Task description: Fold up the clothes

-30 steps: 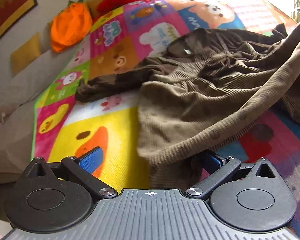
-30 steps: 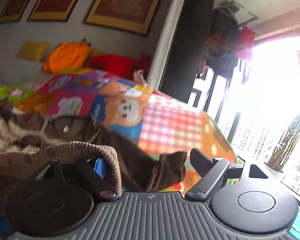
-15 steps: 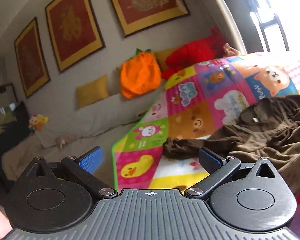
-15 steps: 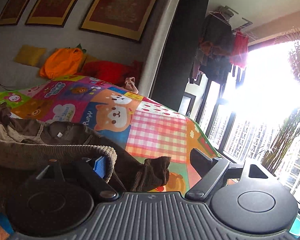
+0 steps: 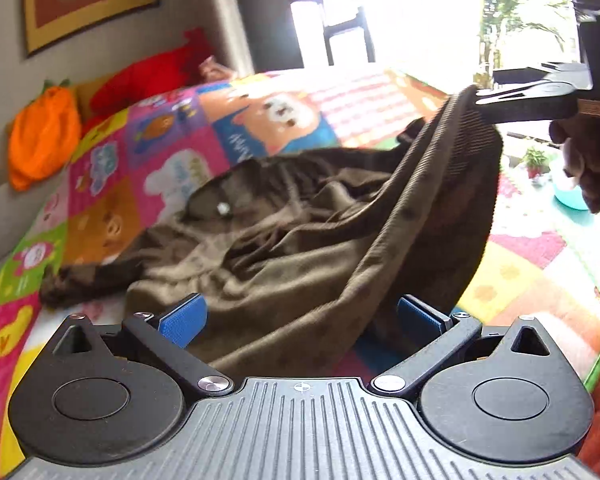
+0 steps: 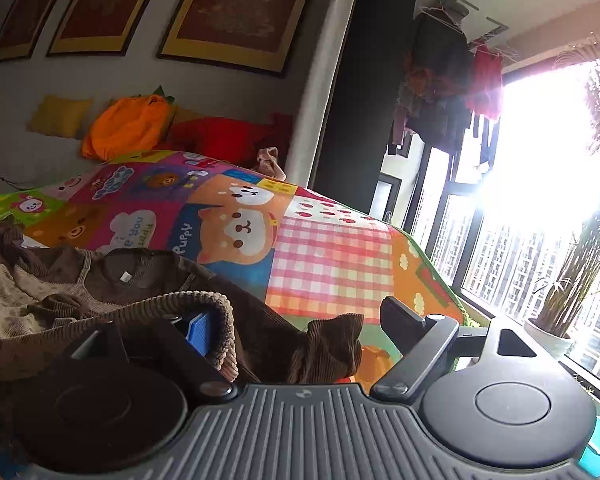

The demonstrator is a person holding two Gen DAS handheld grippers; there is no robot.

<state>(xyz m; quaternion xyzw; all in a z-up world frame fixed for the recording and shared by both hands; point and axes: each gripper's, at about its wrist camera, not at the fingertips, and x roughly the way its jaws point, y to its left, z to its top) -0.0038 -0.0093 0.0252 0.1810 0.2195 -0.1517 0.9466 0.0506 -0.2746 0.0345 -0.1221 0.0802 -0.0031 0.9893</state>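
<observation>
A crumpled brown ribbed sweater (image 5: pixel 284 248) lies on the patchwork cartoon-animal play mat (image 5: pixel 268 120), its hem draped over the right gripper's (image 6: pixel 300 320) left finger. Behind the mat, an orange pumpkin-shaped cushion (image 6: pixel 128 128) sits left of a red plush cushion (image 6: pixel 224 138), below the gold-framed pictures (image 6: pixel 236 12).

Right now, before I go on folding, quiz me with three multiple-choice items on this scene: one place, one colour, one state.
1. Where does the brown garment lie?
A. on the patchwork play mat
B. on the windowsill
C. on a chair

2. What colour is the pumpkin cushion?
A. blue
B. orange
C. white

3. How do the left gripper jaws stand?
A. clamped shut on the mat
B. shut on nothing
C. open, cloth draped between them

Answers: 1 A, the mat's squares surround it; 2 B, orange with a green stalk; 3 C, the blue pads stand apart.
</observation>
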